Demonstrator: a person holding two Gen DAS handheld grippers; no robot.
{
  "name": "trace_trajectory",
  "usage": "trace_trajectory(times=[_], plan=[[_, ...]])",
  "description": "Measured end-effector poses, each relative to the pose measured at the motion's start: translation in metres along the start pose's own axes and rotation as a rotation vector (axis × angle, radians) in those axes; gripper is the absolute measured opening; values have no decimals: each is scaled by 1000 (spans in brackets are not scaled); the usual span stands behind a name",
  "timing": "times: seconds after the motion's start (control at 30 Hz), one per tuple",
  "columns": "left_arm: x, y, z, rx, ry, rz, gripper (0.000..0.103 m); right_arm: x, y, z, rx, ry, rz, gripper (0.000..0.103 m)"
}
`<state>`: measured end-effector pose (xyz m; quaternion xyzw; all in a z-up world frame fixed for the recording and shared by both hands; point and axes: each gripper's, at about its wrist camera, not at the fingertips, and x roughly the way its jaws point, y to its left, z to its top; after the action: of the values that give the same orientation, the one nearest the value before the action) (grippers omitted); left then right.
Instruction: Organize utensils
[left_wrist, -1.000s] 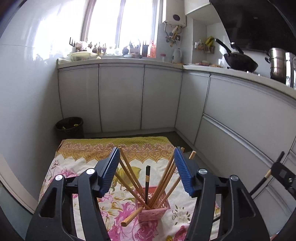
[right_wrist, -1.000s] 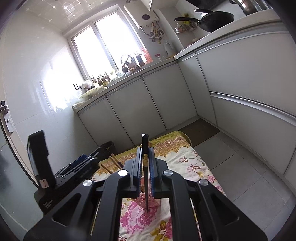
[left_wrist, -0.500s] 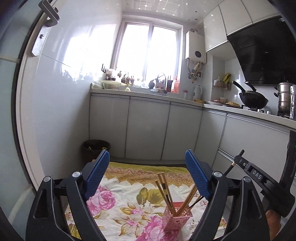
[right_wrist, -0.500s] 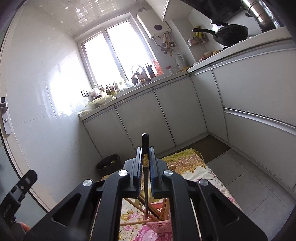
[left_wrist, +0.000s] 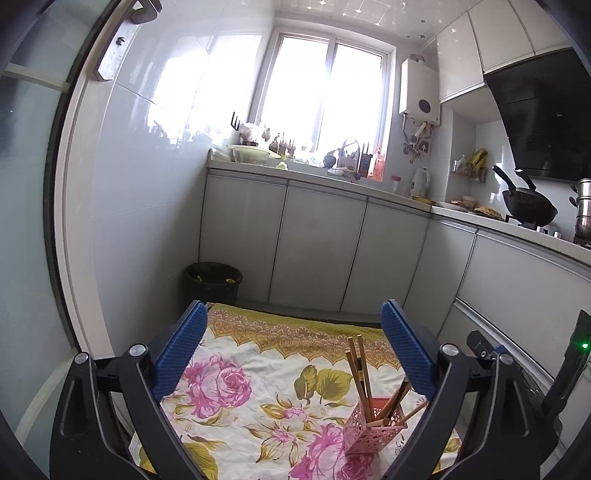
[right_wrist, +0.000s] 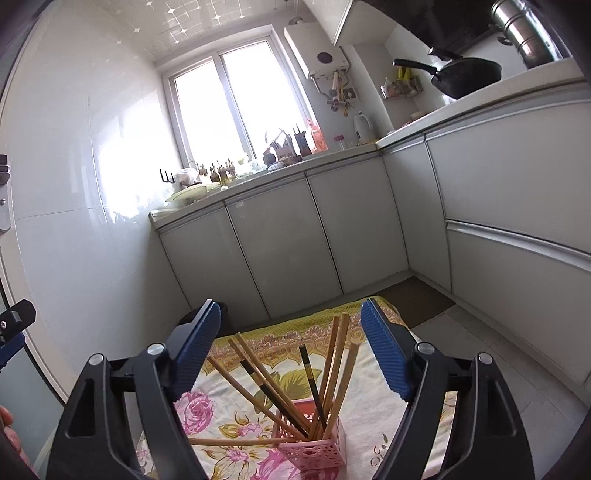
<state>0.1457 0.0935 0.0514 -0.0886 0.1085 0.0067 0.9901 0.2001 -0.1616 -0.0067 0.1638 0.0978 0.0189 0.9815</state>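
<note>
A pink perforated holder (right_wrist: 314, 445) stands on a floral cloth (right_wrist: 221, 410) on the floor and holds several wooden chopsticks (right_wrist: 334, 365) and two black chopsticks (right_wrist: 312, 382). My right gripper (right_wrist: 291, 354) is open and empty, just above and behind the holder. In the left wrist view the holder (left_wrist: 373, 424) stands at the lower right on the cloth (left_wrist: 258, 373). My left gripper (left_wrist: 295, 354) is open and empty, above the cloth to the left of the holder.
A black waste bin (left_wrist: 213, 282) stands at the cloth's far left corner by the wall. Grey cabinets (left_wrist: 317, 251) run along the back and right. The counter holds a wok (left_wrist: 530, 210) and a steel pot (left_wrist: 583, 218). The right gripper's body (left_wrist: 517, 387) shows at the left view's right edge.
My right gripper has opened and let the black chopstick go into the holder. My left gripper has drawn back and to the left, away from the holder.
</note>
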Motion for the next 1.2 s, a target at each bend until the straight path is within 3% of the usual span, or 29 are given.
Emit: trace_trajectory(times=[0.2,0.33,0.53,0.77,1.0,1.2], plan=[[-24,-13,5,6,-14,-15,96,-65,-3,26,33,-126,-79,90],[-36,-23,1,10,12,-19,96,-100,-7,30,45,-146,-166,96],[-58,-43,-6,38,40,-4,96,-134,-7,32,11,-139,-292,96],[-98,-69,-16,87,-11,31,96,-166,-11,26,27,-123,-343,96],[-125,-85,-21,141,-18,64,96,-190,-6,17,-44,-41,-370,96],[-133,-93,-27,179,-3,76,96,-206,-4,19,-43,-32,-335,96]])
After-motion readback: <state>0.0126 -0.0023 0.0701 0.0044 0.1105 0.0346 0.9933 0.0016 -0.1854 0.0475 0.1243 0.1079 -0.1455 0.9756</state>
